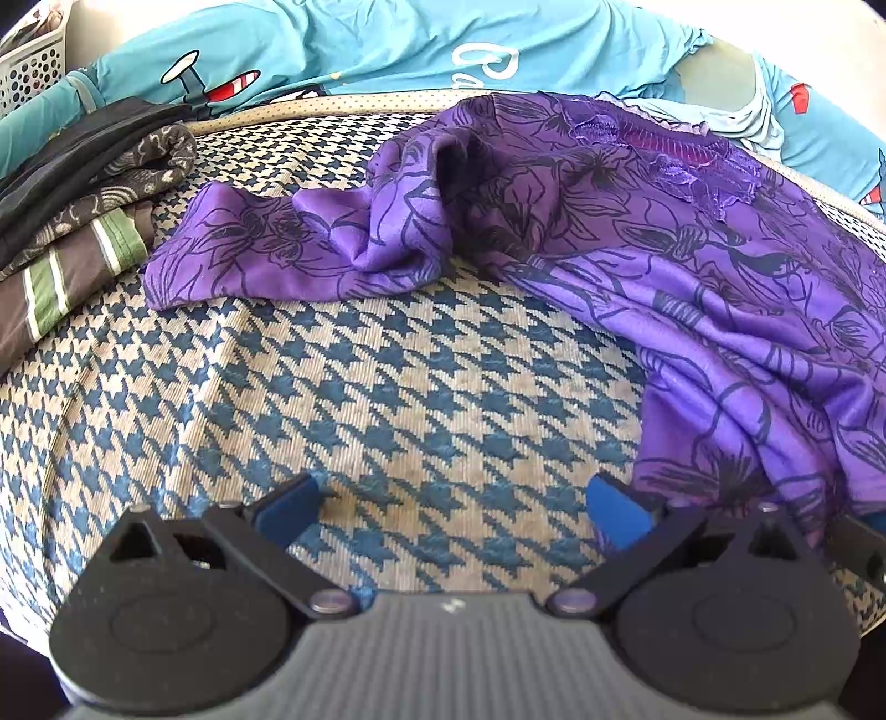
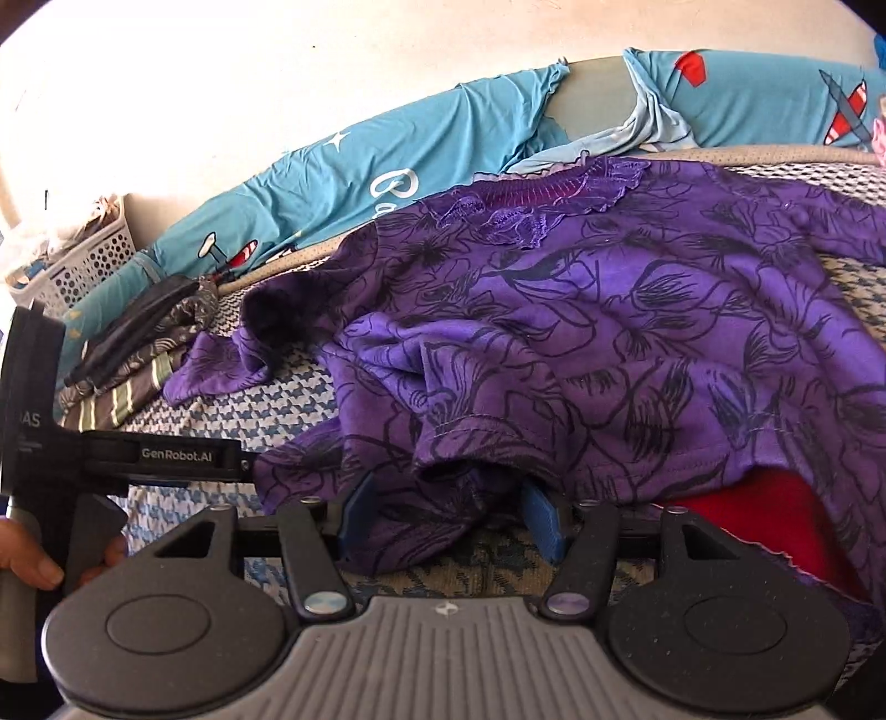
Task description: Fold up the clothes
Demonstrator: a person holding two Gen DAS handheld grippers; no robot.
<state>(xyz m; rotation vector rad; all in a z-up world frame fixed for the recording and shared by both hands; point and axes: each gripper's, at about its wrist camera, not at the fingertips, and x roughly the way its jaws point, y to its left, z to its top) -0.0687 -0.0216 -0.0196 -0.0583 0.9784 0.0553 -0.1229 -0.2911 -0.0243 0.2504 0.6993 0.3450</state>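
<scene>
Two grippers spread wide: right gripper (image 2: 448, 515) straddling bunched hem of purple top (image 2: 609, 310), gripping nothing yet; left gripper (image 1: 454, 507) beside it, over bare cover (image 1: 387, 387).

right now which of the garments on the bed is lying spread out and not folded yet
The purple floral top, rumpled across the houndstooth cover. The dark patterned and striped clothes at the far left are already folded in a stack.

White perforated basket (image 2: 88, 260) beside turquoise printed pillows (image 1: 354, 50).
</scene>
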